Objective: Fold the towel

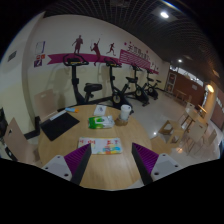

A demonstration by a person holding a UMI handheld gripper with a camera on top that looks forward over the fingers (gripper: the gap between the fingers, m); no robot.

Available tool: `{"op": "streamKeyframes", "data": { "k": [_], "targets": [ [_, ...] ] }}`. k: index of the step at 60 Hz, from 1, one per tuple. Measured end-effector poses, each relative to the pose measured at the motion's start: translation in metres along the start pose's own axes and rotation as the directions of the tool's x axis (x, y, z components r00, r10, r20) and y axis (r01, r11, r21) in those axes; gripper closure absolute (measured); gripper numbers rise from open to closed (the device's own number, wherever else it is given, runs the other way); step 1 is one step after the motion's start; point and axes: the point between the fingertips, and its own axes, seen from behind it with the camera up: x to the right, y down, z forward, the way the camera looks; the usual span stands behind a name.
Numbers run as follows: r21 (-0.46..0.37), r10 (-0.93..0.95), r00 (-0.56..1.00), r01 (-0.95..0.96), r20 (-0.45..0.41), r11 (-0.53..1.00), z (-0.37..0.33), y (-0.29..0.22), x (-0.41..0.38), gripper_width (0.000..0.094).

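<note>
Fingers of the gripper point(114, 160) are spread apart, with nothing between the purple pads point(145, 158). Just ahead of them a folded towel point(104, 147) with a green and white pattern lies on the wooden table point(72, 140). A second folded cloth point(99, 122) with a green pattern rests farther on the same table. To the left is a dark laptop point(58, 125), and to the far right of the cloth stands a white cup point(125, 113). Beyond the table, exercise bikes point(122, 90) stand along a wall with a banner point(136, 57) and red figures. Wooden chairs point(178, 131) are at the right.
</note>
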Motion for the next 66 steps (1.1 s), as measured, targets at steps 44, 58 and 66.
{"op": "streamKeyframes", "data": {
  "k": [44, 58, 66],
  "targets": [
    [0.012, -0.083, 0.978, 0.083, 0.193, 0.997, 0.161, 0.066, -0.211, 0.0087],
    [-0.067, -0.025, 0.986, 0.036, 0.162, 0.997, 0.274, 0.1, -0.213, 0.0096],
    [-0.12, -0.012, 0.989, 0.031, 0.15, 0.992, 0.322, 0.12, -0.21, 0.012]
  ]
}}
